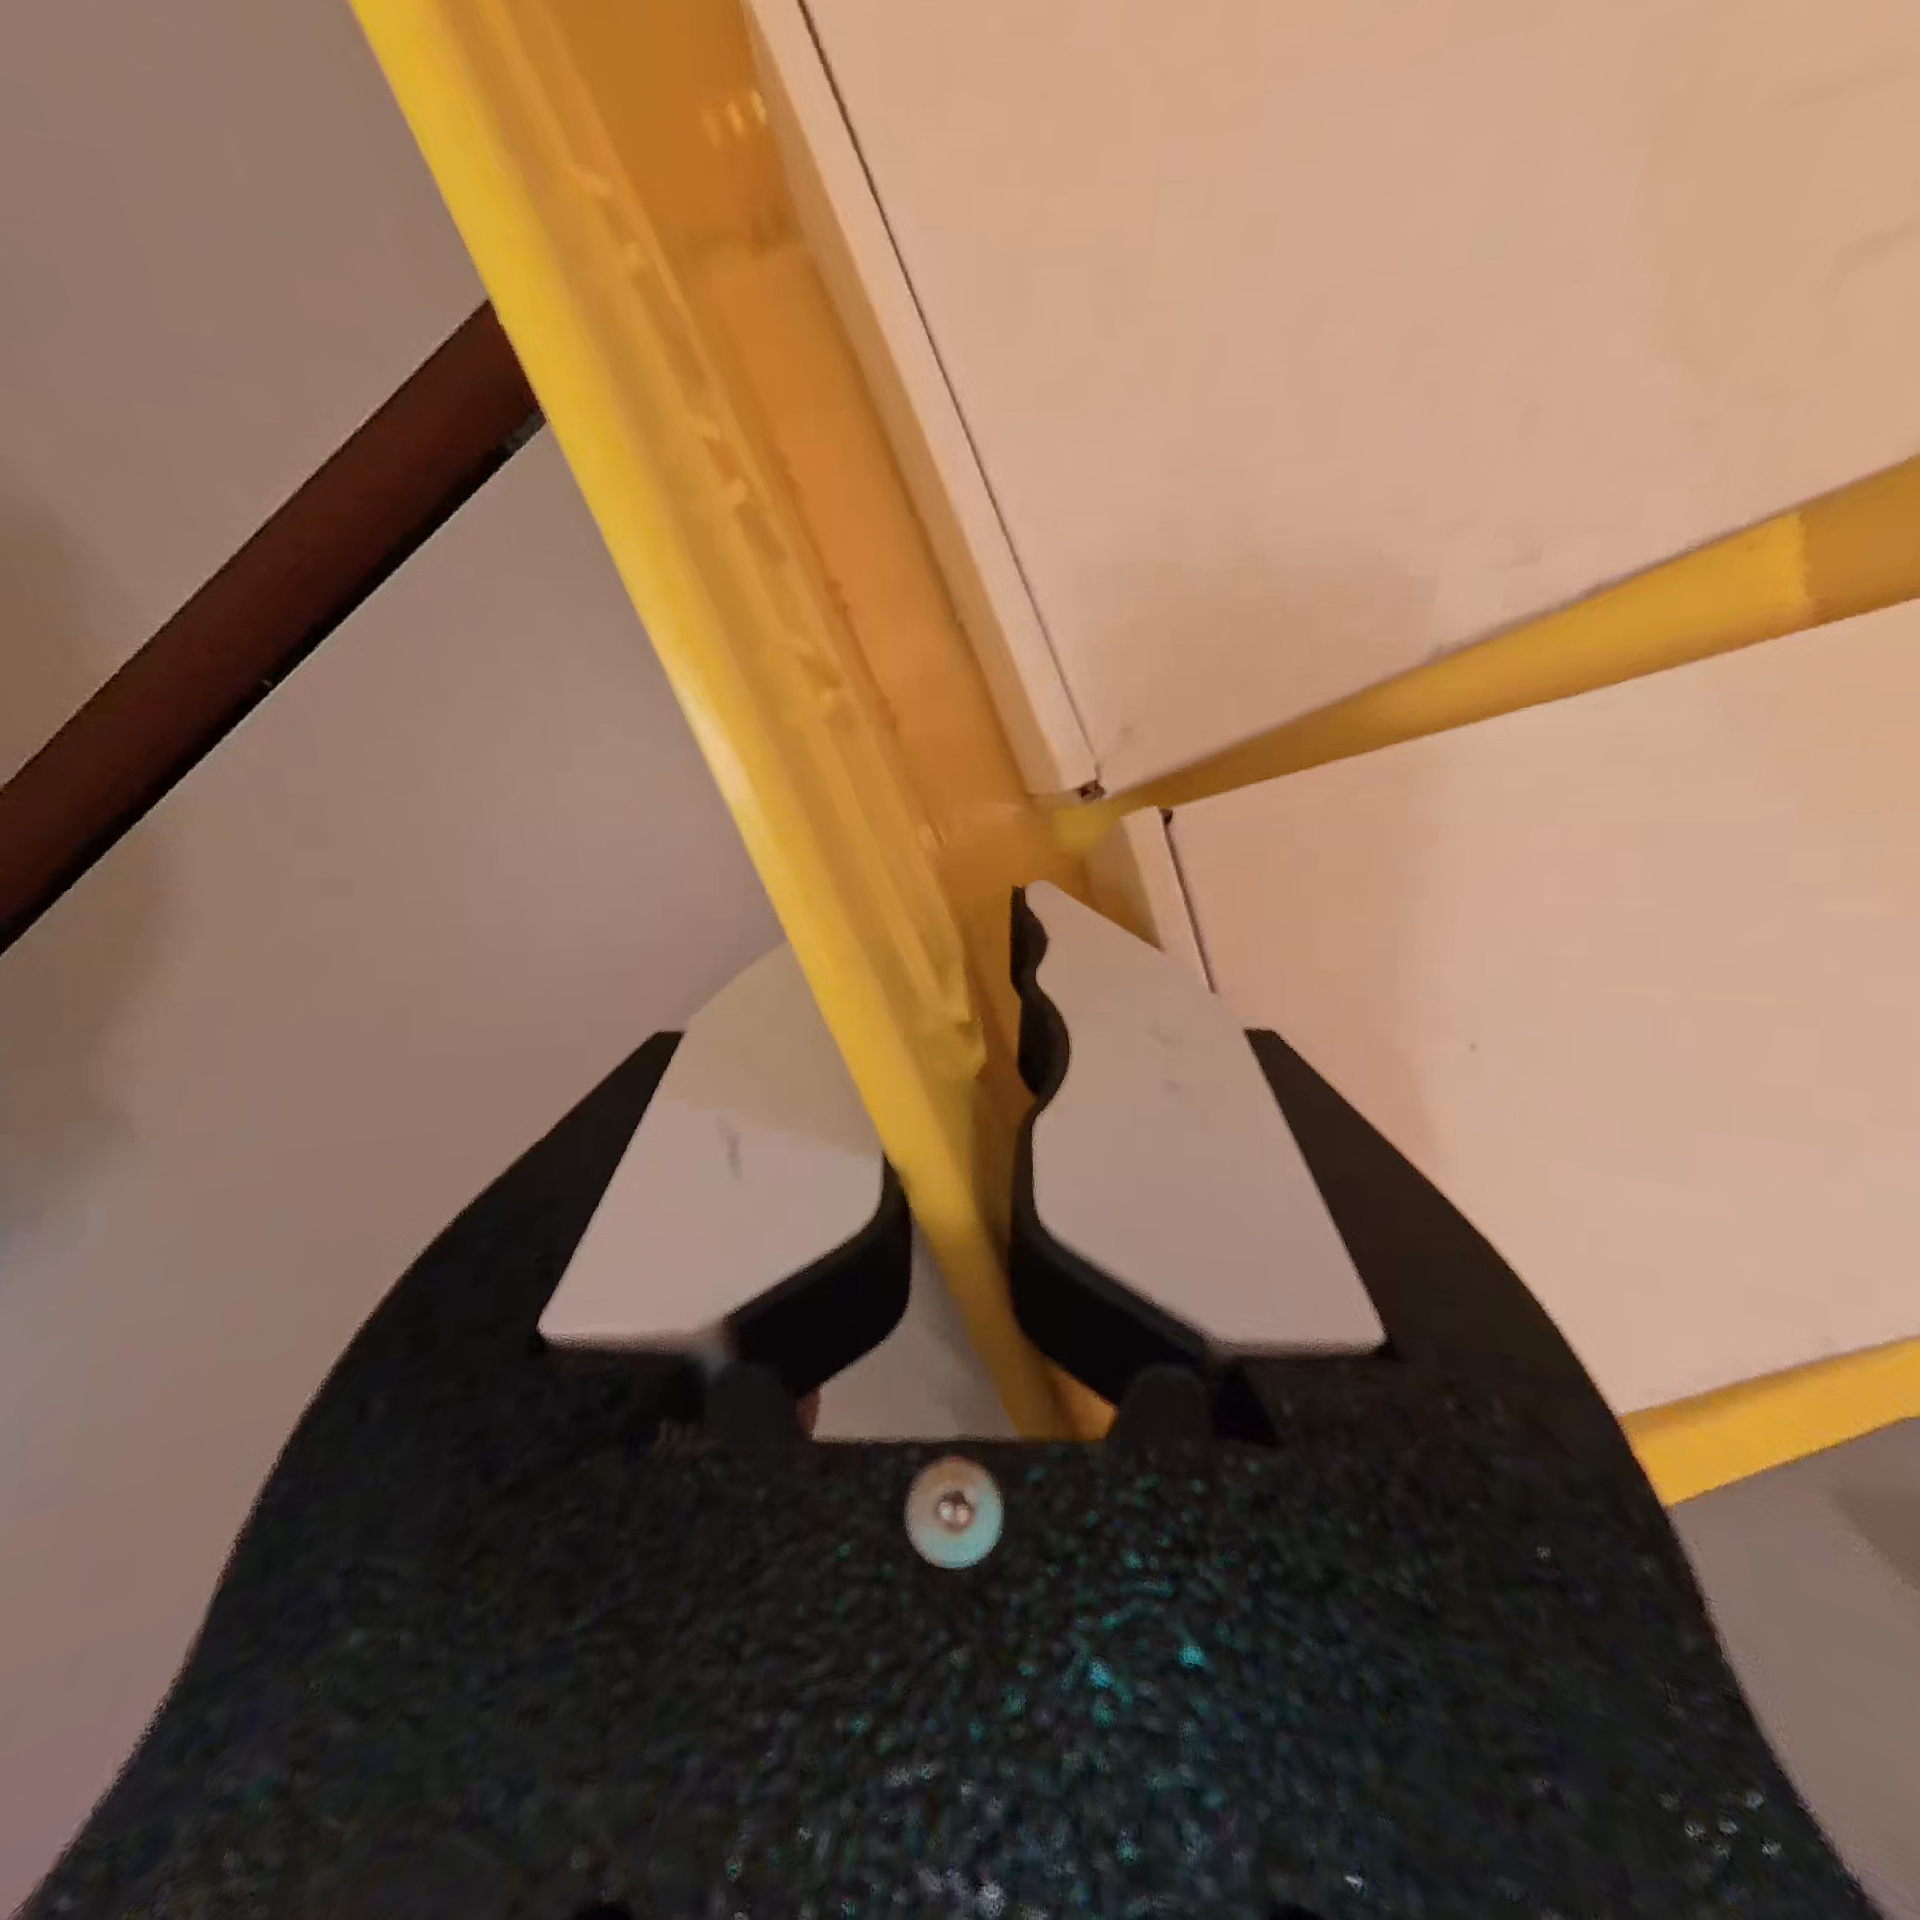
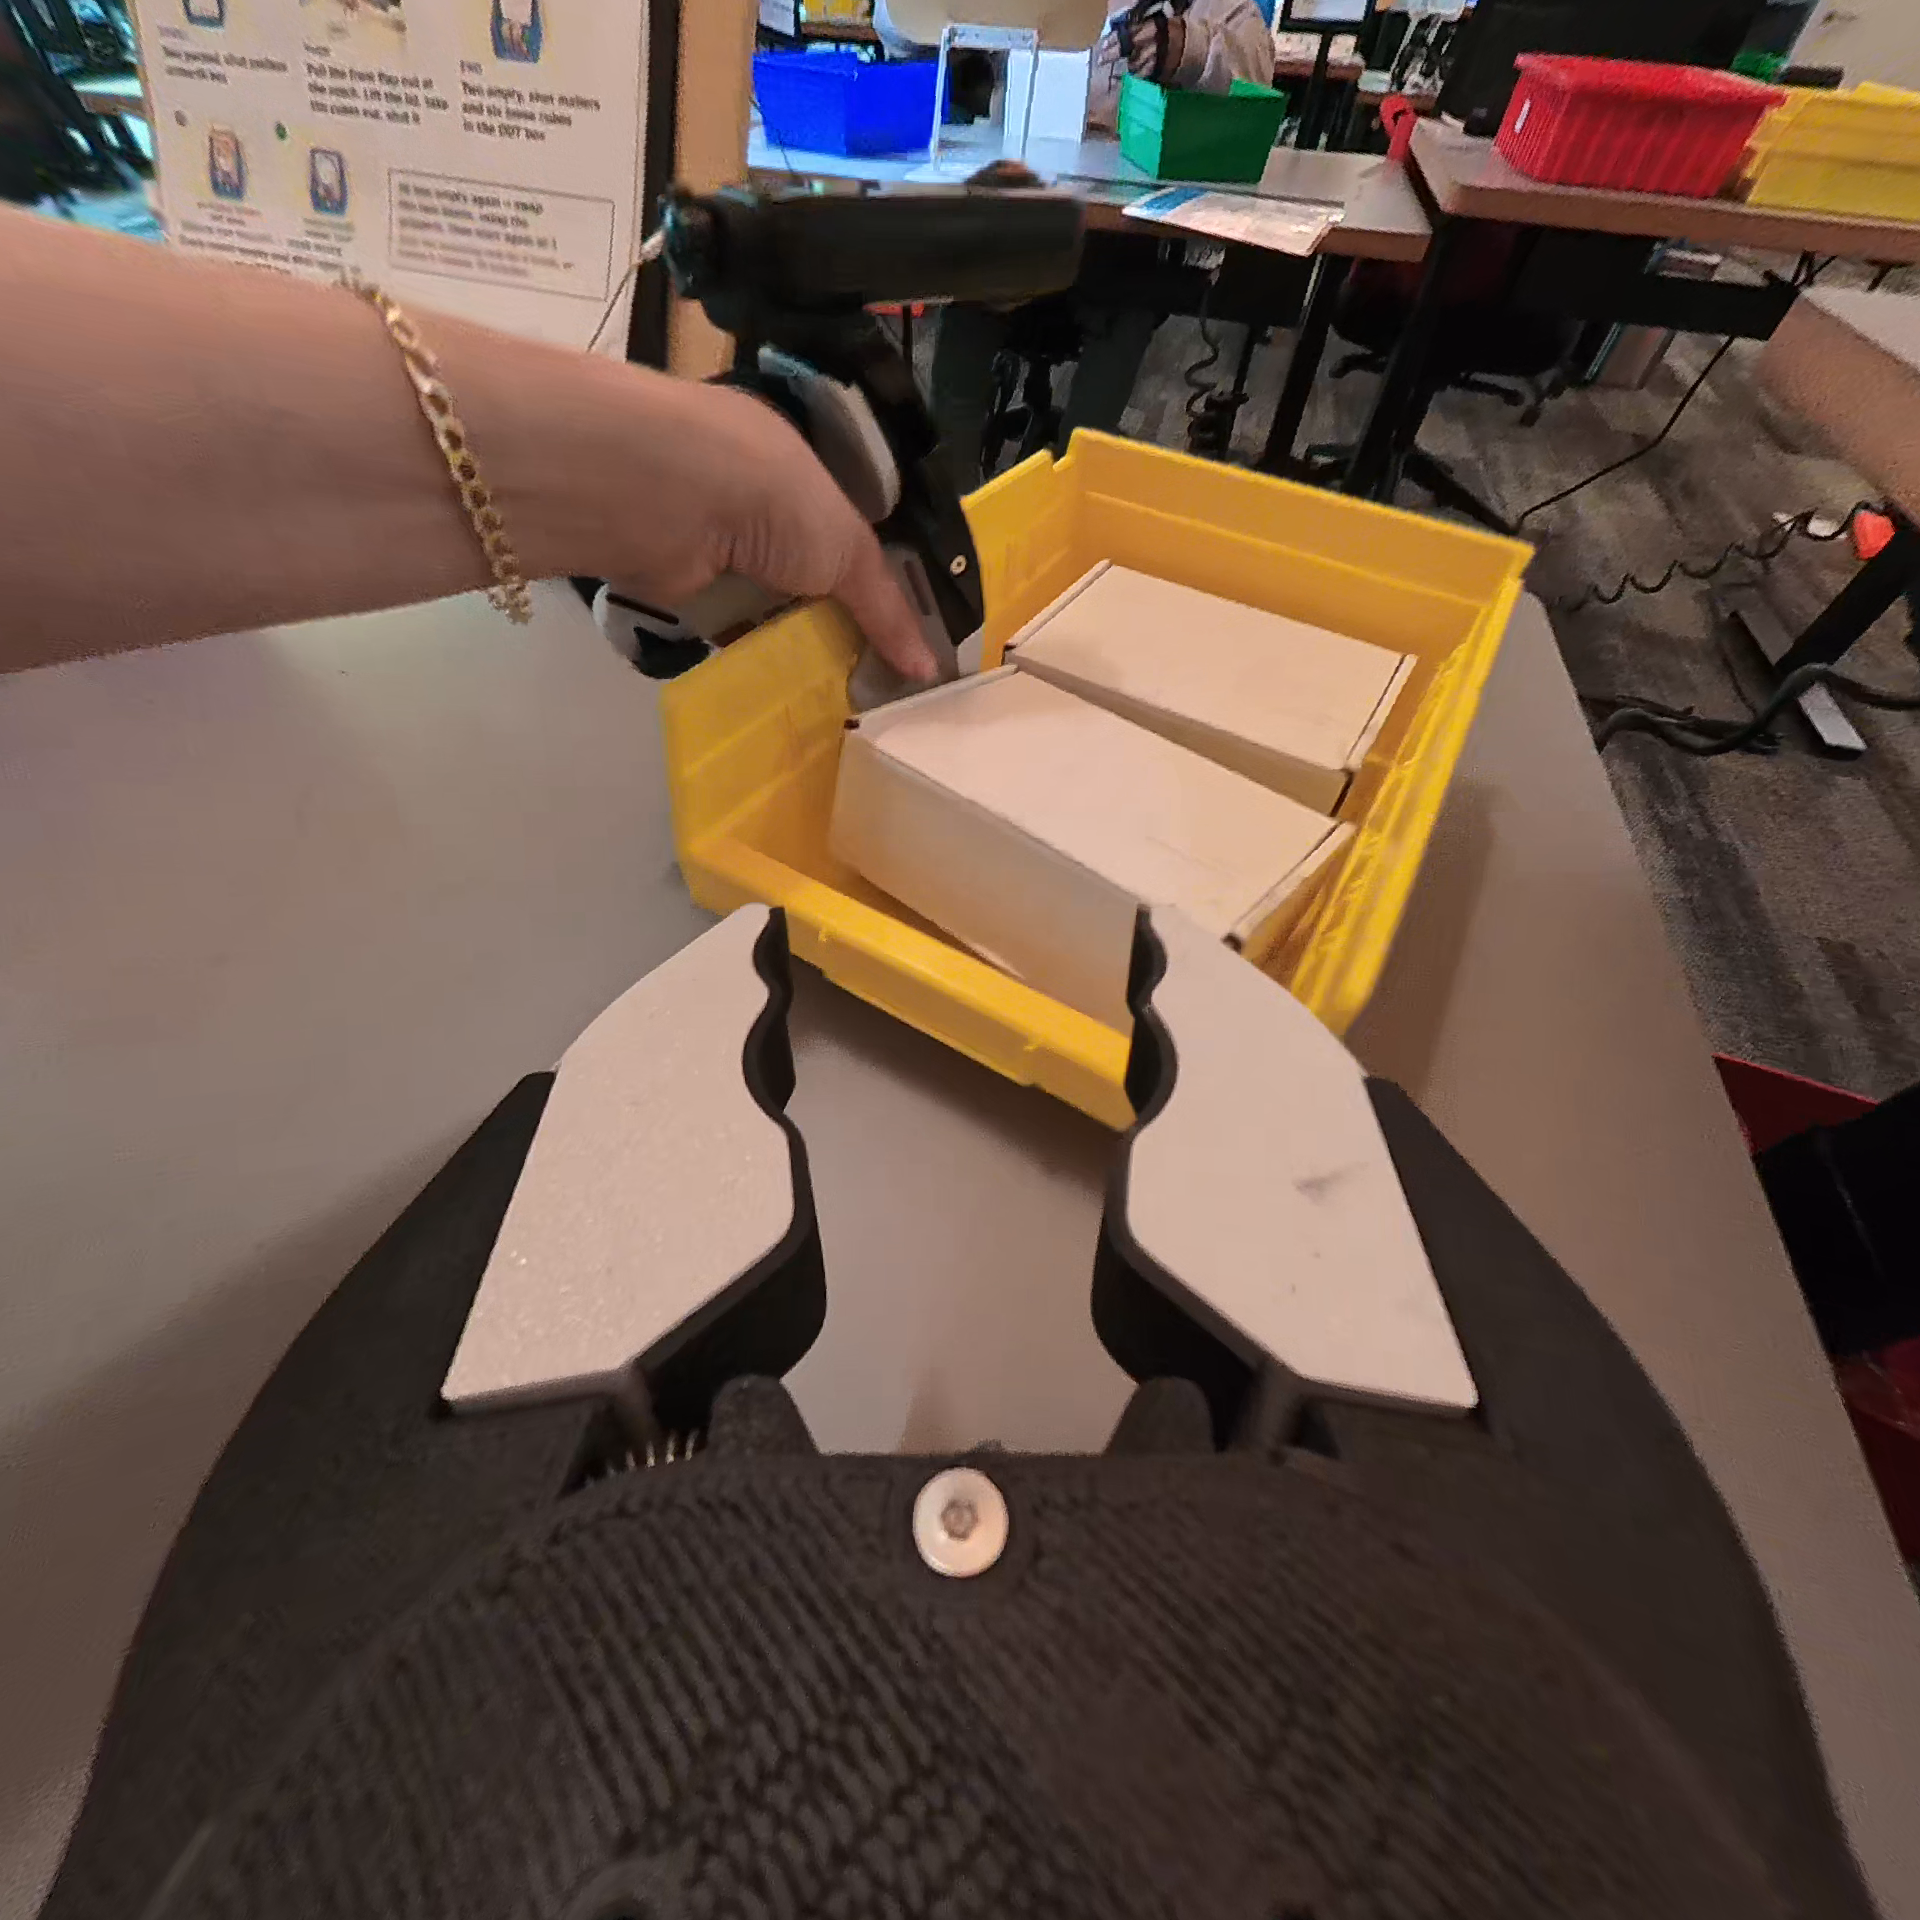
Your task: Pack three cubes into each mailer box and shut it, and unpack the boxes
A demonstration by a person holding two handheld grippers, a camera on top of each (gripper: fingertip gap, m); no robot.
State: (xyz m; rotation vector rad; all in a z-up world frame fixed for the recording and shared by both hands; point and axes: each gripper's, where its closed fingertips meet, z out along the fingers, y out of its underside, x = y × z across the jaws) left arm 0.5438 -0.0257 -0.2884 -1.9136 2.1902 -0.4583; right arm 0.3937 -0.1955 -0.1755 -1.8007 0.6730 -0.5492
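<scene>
A yellow bin (image 2: 1247, 499) stands on the grey table (image 2: 312, 883) and holds two shut white mailer boxes. The near box (image 2: 1060, 790) is tilted, with its front end raised over the bin's front lip. The far box (image 2: 1205, 665) lies flat behind it. My left gripper (image 1: 935, 997) is shut on the bin's left wall (image 1: 665, 520), with a box (image 1: 1351, 364) right beside it. From the right wrist view, the left gripper (image 2: 914, 644) sits at that wall, held by a hand (image 2: 675, 499). My right gripper (image 2: 956, 935) is open and empty, just in front of the bin. No cubes show.
The table's right edge (image 2: 1621, 883) runs close beside the bin, with a red container (image 2: 1808, 1122) below it. A poster board (image 2: 395, 135) stands behind the table. Far tables carry red (image 2: 1631, 125), green (image 2: 1195, 125) and blue (image 2: 842, 99) bins. The gap from one gripper's tips to the other's is roughly 25 centimetres.
</scene>
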